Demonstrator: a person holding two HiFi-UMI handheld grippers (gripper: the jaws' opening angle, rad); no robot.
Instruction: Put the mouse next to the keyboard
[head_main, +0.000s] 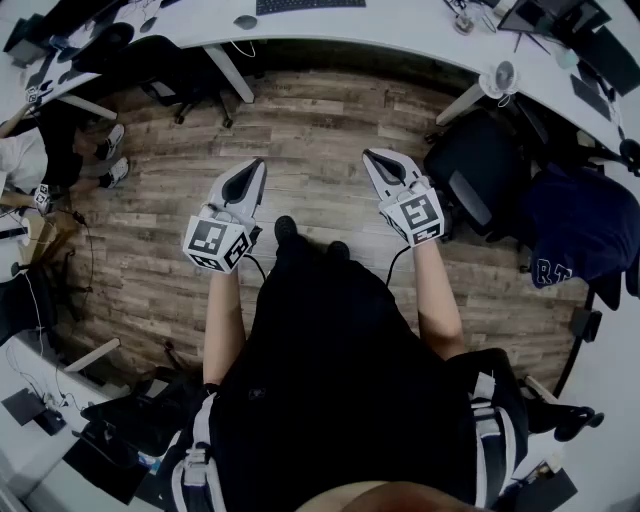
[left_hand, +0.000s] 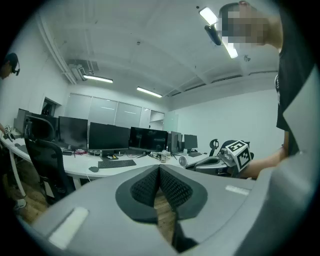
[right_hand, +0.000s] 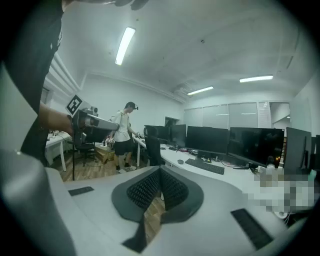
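A dark mouse (head_main: 245, 21) lies on the curved white desk (head_main: 400, 35) at the far side of the room, a little left of a black keyboard (head_main: 310, 5). Both show again in the left gripper view, mouse (left_hand: 93, 169) and keyboard (left_hand: 116, 163), and in the right gripper view, mouse (right_hand: 180, 161) and keyboard (right_hand: 205, 166). My left gripper (head_main: 258, 165) and right gripper (head_main: 370, 155) hang side by side over the wood floor, well short of the desk. Each one's jaws are shut with nothing between them, left gripper (left_hand: 159, 170) and right gripper (right_hand: 160, 170).
Black office chairs (head_main: 480, 170) and a dark jacket (head_main: 580, 225) crowd the right side. A small fan (head_main: 503, 77) sits on the desk edge. Another person (right_hand: 122, 137) stands at a desk to the left. A row of monitors (left_hand: 107, 137) lines the desk behind the keyboard.
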